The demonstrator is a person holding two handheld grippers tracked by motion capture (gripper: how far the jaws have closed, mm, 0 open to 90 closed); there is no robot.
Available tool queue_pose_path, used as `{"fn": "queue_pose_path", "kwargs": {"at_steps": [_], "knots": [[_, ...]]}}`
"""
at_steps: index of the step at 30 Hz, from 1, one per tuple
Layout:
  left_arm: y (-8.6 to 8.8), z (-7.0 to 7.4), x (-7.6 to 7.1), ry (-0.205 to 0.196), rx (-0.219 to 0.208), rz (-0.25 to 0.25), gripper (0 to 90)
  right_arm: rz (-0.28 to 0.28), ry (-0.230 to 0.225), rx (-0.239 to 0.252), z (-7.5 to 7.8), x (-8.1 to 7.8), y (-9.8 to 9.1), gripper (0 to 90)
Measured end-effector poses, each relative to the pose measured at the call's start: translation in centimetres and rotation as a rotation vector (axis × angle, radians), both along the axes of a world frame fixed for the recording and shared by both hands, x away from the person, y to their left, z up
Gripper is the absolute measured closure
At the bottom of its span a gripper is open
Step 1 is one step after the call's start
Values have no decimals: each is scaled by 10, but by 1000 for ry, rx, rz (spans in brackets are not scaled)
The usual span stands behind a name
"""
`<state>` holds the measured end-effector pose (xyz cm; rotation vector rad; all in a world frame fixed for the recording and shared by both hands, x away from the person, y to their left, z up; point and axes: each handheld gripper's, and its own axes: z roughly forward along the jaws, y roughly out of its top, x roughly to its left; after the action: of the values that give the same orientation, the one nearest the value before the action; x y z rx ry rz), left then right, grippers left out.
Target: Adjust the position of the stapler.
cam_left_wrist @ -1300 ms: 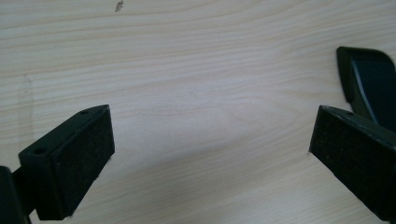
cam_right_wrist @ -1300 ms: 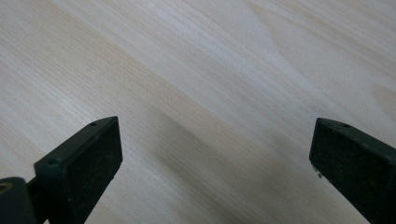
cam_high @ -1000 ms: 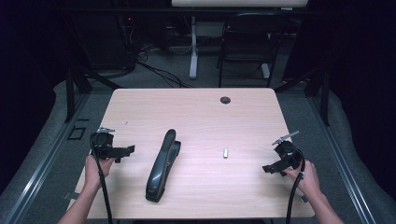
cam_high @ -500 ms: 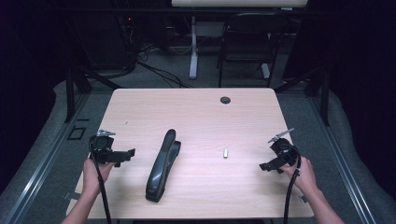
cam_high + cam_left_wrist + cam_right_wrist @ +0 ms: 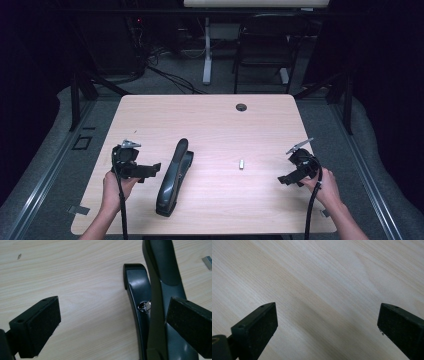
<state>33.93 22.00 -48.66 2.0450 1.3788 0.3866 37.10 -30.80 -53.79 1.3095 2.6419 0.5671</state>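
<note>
Left claw [image 5: 150, 170] is hanging wide open, empty, just beside the stapler [image 5: 172, 177] lying mid-desk; for a sound grip its jaws should be straddling the body squarely; right claw [image 5: 286, 178] is idling open, empty.

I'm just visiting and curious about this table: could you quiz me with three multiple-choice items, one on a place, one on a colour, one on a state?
1. Where does the stapler lie?
A. nearer the left gripper
B. nearer the right gripper
C. on the floor

2. What colour is the stapler?
A. red
B. black
C. white

3. How do the left gripper's jaws stand?
A. shut on the stapler
B. shut on nothing
C. open

Answers: 1 A, it lies just beside that gripper; 2 B, its body is dark all over; 3 C, the left gripper view shows a wide gap.
</note>
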Motion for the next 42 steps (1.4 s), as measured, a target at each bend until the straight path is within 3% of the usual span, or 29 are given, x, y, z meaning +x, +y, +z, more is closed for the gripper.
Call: {"fn": "queue_pose_path", "kwargs": {"at_steps": [4, 7, 8, 11, 13, 16, 17, 19, 21, 23, 24, 28, 30, 33, 38, 42], "knots": [[-10, 1, 0, 19, -3, -29, 0, -5, 14, 25, -3, 0, -1, 27], [-18, 0, 0, 25, -2, -46, 0, 4, 27, 17, -4, 2, -3, 27], [-21, -1, 0, 26, 0, -54, 0, -2, 37, 37, -5, 2, -2, 27], [-28, -3, -1, 24, 19, -73, 0, 13, 40, 24, -6, 2, -1, 27], [-31, -5, -1, 25, 14, -81, 0, -1, 32, 41, -7, 0, 1, 27], [-33, -6, -1, 24, 17, -83, 0, 26, 48, 21, -5, 0, 0, 29], [-36, -7, 0, 26, 19, -91, 0, 6, 32, 46, -8, -2, 1, 31], [-39, -9, 0, 40, 30, -105, 0, 29, 62, 22, -7, -1, -1, 31], [-41, -10, 0, 47, 29, -108, 0, 27, 61, 23, -7, 0, -1, 31], [-47, -15, 3, 76, 37, -124, 0, -4, 40, 54, -9, -2, 0, 42], [-48, -15, 3, 77, 47, -136, 0, 20, 58, 19, -7, -2, -2, 42], [-59, -15, 1, 60, 78, -157, 0, 22, 54, 9, -5, -2, -4, 43], [-64, -15, 2, 67, 87, -159, 3, 14, 54, 28, -6, -2, -3, 44], [-71, -15, 5, 66, 111, -142, 39, 8, 42, 38, -6, -2, -2, 61], [-77, -18, 10, 66, 151, -136, 183, 8, 53, 26, -6, -2, -4, 62], [-78, -20, 12, 80, 157, -125, 273, 1, 58, 25, -6, -2, -5, 64]]}}
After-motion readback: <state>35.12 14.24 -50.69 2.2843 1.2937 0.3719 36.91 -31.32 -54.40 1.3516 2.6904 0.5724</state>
